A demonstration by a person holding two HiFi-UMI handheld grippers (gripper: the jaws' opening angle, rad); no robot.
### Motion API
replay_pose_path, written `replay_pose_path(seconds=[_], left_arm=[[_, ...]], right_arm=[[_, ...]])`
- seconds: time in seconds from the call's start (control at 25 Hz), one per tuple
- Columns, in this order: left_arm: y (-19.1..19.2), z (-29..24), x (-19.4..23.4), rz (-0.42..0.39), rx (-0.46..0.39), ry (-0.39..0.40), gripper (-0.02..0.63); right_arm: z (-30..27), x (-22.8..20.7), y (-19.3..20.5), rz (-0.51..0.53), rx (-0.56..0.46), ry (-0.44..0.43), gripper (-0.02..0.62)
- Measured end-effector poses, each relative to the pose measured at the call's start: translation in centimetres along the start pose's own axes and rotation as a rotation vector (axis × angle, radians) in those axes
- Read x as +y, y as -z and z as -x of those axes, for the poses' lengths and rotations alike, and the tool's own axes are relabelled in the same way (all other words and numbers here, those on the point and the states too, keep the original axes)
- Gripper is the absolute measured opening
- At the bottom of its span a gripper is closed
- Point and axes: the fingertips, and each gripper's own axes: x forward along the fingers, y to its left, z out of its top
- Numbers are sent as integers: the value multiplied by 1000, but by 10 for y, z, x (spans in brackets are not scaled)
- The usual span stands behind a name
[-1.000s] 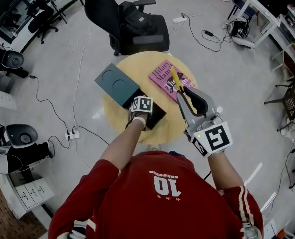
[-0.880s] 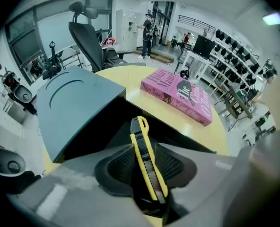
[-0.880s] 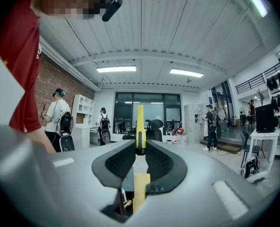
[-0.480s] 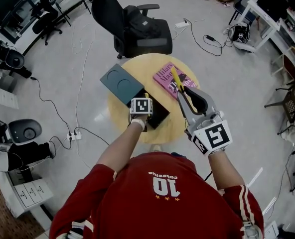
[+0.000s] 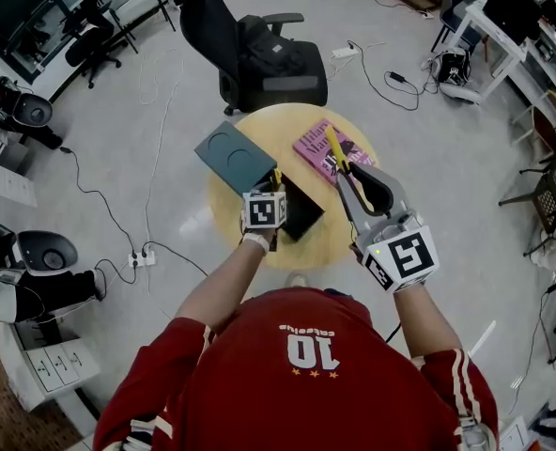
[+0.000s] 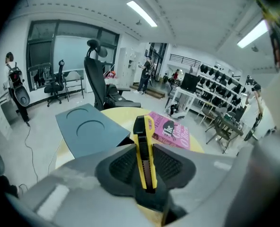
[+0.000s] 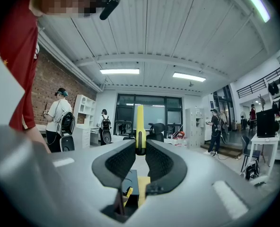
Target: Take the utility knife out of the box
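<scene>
Pale grey floor [image 5: 428,148] strewn with cables [image 5: 391,76], black office chair [image 5: 278,69] at 12 o'clock of the round wooden table [image 5: 273,120], power strip [image 5: 135,258] at 8 o'clock. Overhead, white ribbed ceiling [image 7: 178,41] with strip lights [image 7: 119,71]; brick wall [image 7: 64,74] at 9 o'clock, tall windows [image 7: 166,110] at 12.

On the table [image 5: 259,125] mid-frame, the lid [image 5: 229,154] lies upper left, the box [image 5: 303,214] beside it at lower right, the book [image 5: 317,147] upper right. Your left gripper [image 5: 276,188] holds the utility knife [image 6: 144,148] over the box; your right gripper [image 5: 353,178], a slim tool [image 5: 335,151] over the book.
</scene>
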Motion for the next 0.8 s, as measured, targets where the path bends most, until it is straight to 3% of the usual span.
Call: replay_pose_path(seconds=[0.48,0.8], left_arm=[[-75,95,-23,-226,-358,64,123],[-132,181,-38,-306,-597,98,123]], right_arm=[[1,3,-5,10,1,13,63],[-6,10,-11,-1,-23,3,63]])
